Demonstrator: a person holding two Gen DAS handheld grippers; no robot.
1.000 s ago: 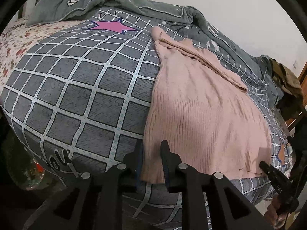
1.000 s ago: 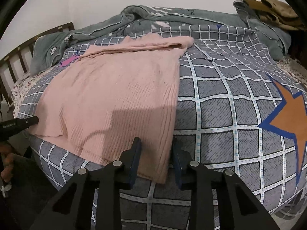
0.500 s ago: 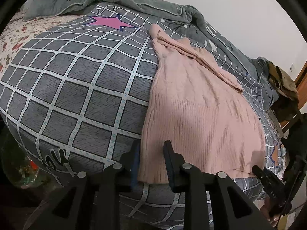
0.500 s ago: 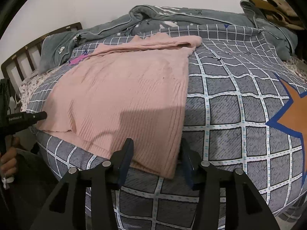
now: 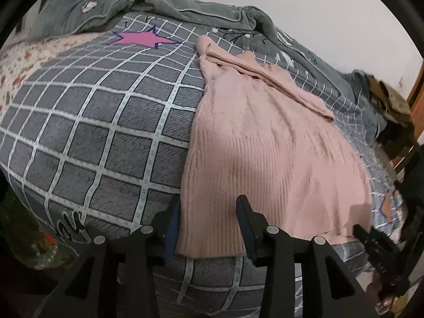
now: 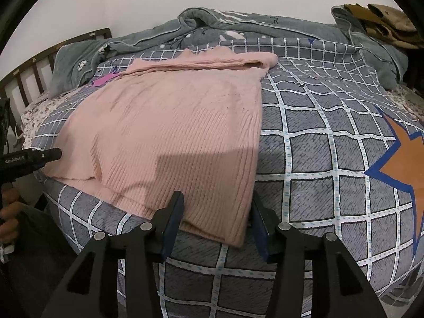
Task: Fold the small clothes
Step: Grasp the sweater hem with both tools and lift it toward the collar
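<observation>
A pink ribbed knit garment [image 5: 267, 153] lies flat on the grey checked bed cover [image 5: 100, 122], with a folded strip along its far edge. My left gripper [image 5: 208, 224] is open, its fingers on either side of the garment's near left hem corner. In the right wrist view the garment [image 6: 169, 132] spreads left of centre. My right gripper [image 6: 217, 218] is open around the near right hem corner. Neither gripper holds cloth. The left gripper's tip [image 6: 45, 155] shows at the garment's left edge in the right wrist view.
A grey-green blanket [image 6: 251, 26] is bunched along the far side by the wall. Brown clothes [image 6: 384, 21] lie piled at the far right. A wooden headboard [image 6: 31, 63] stands at the left. An orange star [image 6: 402, 164] marks the cover on the right.
Both grippers have opened from nearly shut to wide open at the hem corners. The garment has stayed flat on the bed.
</observation>
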